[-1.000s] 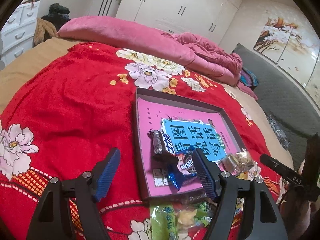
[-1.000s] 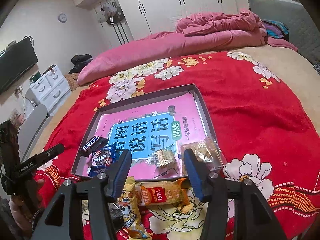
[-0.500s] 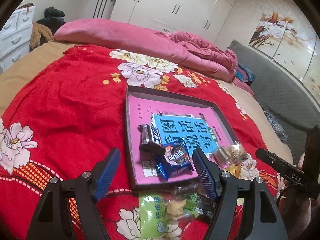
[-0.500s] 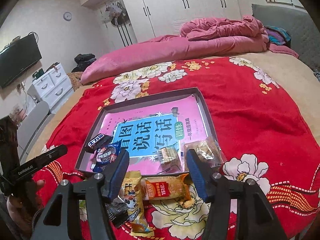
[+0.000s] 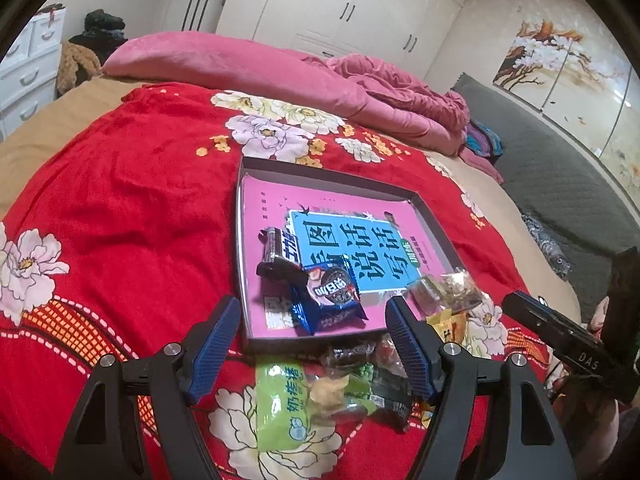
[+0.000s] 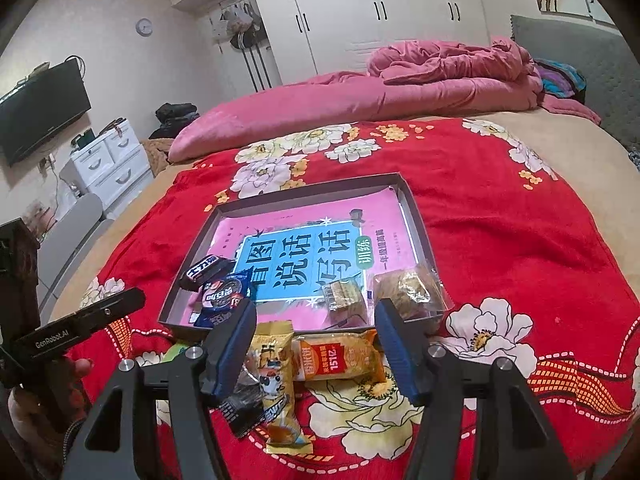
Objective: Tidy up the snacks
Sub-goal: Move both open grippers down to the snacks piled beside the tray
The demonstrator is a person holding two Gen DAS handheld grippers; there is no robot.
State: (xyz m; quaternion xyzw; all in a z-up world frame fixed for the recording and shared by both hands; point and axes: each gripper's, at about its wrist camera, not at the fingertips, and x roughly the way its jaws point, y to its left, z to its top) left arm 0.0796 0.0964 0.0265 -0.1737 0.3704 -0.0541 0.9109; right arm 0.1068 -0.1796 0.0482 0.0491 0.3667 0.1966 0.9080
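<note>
A shallow grey tray [image 5: 241, 264] [image 6: 416, 216] lined with a pink book lies on the red bed cover. In it are a dark chocolate bar [image 5: 280, 254] [image 6: 204, 269], a blue cookie pack [image 5: 330, 296] [image 6: 222, 296] and two clear biscuit packs [image 6: 346, 295] [image 6: 408, 288]. Before the tray lie a green pack [image 5: 286, 404], dark wrappers [image 5: 360, 356], a yellow pack [image 6: 276, 380] and an orange pack [image 6: 340, 356]. My left gripper [image 5: 314, 346] is open and empty above the green pack. My right gripper [image 6: 316, 344] is open and empty above the orange pack.
The red floral cover [image 5: 120, 208] spreads left of the tray. A pink quilt [image 6: 360, 96] lies at the far side of the bed. White drawers [image 6: 108, 160] stand at the left. A grey padded headboard [image 5: 560, 176] is at the right.
Both grippers have drawn back and risen a little from the tray, so more of the loose packs in front of it show. Both stay open.
</note>
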